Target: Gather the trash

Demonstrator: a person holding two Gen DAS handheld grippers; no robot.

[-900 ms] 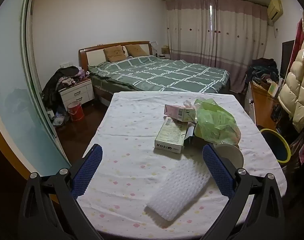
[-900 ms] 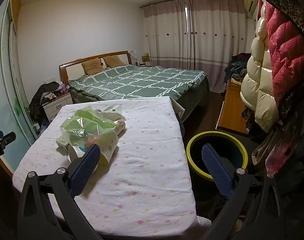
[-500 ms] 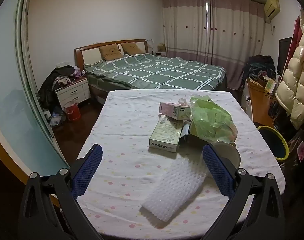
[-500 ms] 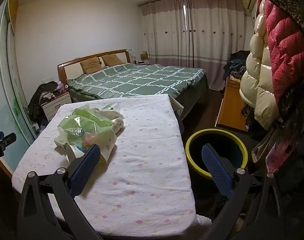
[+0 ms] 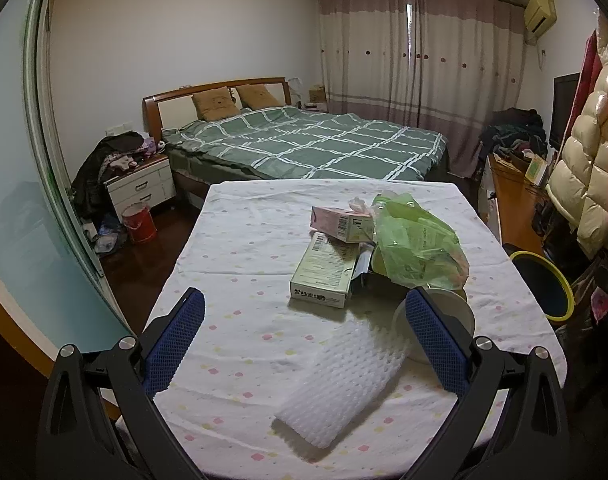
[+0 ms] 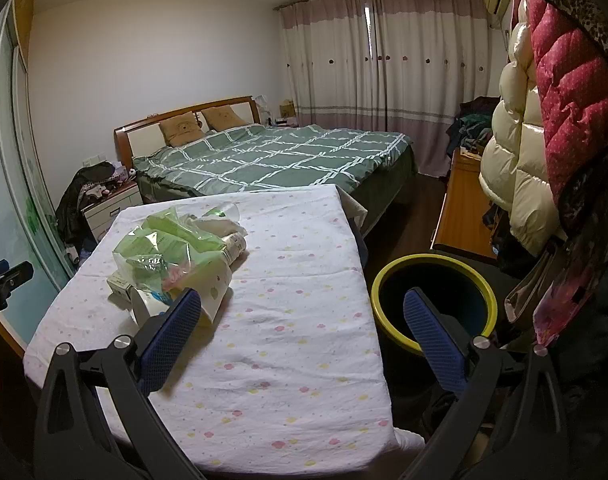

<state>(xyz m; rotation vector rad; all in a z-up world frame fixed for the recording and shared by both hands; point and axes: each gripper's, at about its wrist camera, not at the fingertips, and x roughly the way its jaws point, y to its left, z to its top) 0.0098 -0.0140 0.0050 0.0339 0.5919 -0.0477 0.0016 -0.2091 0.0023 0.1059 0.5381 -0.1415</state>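
Note:
Trash lies on a table [image 5: 239,264] under a dotted white cloth. In the left wrist view I see a white foam net sleeve [image 5: 340,380], a pale green box [image 5: 324,276], a pink box [image 5: 340,224], a green plastic bag [image 5: 416,248] and a paper cup [image 5: 460,312]. My left gripper [image 5: 304,340] hangs open above the table's near end, nothing between its pads, the foam sleeve just ahead. In the right wrist view the green plastic bag [image 6: 163,244] and paper cup [image 6: 211,292] sit to the left. My right gripper [image 6: 304,332] is open, empty, above the table's right edge.
A dark bin with a yellow rim [image 6: 436,300] stands on the floor right of the table, also visible as the bin [image 5: 544,284] in the left wrist view. A bed [image 5: 304,144] lies beyond. Jackets [image 6: 544,120] hang at right. A low wooden cabinet [image 6: 464,208] stands behind the bin.
Both views have drifted slightly; the trash pile sits a little further left and lower in the left wrist view. Both grippers stay open and empty.

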